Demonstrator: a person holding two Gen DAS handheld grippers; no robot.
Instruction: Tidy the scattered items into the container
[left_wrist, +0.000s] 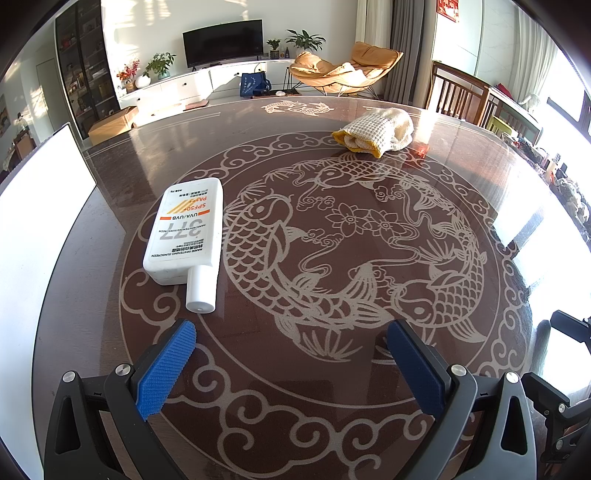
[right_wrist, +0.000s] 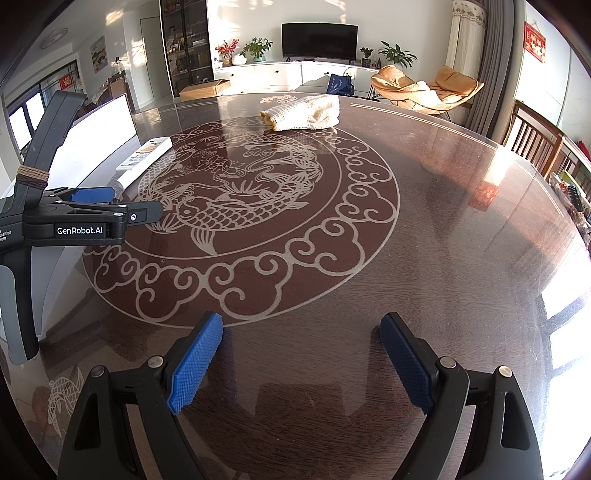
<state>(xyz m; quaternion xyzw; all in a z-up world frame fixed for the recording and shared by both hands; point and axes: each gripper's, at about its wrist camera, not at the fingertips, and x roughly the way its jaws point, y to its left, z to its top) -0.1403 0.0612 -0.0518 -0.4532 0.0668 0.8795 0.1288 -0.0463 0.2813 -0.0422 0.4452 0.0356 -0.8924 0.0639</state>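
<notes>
- The sunscreen bottle (left_wrist: 184, 230) is a flat, white, hard plastic slab with orange stripes and printed text; its round white cap (left_wrist: 201, 290) points toward the left gripper (left_wrist: 291, 365). It lies flat on the surface, near the left finger's tip.
- The folded cloth (left_wrist: 375, 131) is a soft cream waffle weave with a mustard-yellow edge, bunched in a loose roll at the far side of the surface, well apart from the bottle.
- The white container (left_wrist: 44, 206) shows only as a smooth, plain wall at the left edge, just beside the bottle.
- Left gripper: black arms with ribbed blue fingers (left_wrist: 166, 365) spread wide, nothing between them.
- Right gripper (right_wrist: 301, 363): the same build, fingers (right_wrist: 195, 363) set wide over bare surface, holding nothing.
- The surface (right_wrist: 461, 258) is round, dark brown wood grain under a glossy sheen, inlaid with pale carp, flowers and a ring of curled clouds.
- The room behind holds a television (right_wrist: 319, 40), potted plants, a tan lounge chair (right_wrist: 424, 90) and wooden dining chairs, all in strong sunlight.
</notes>
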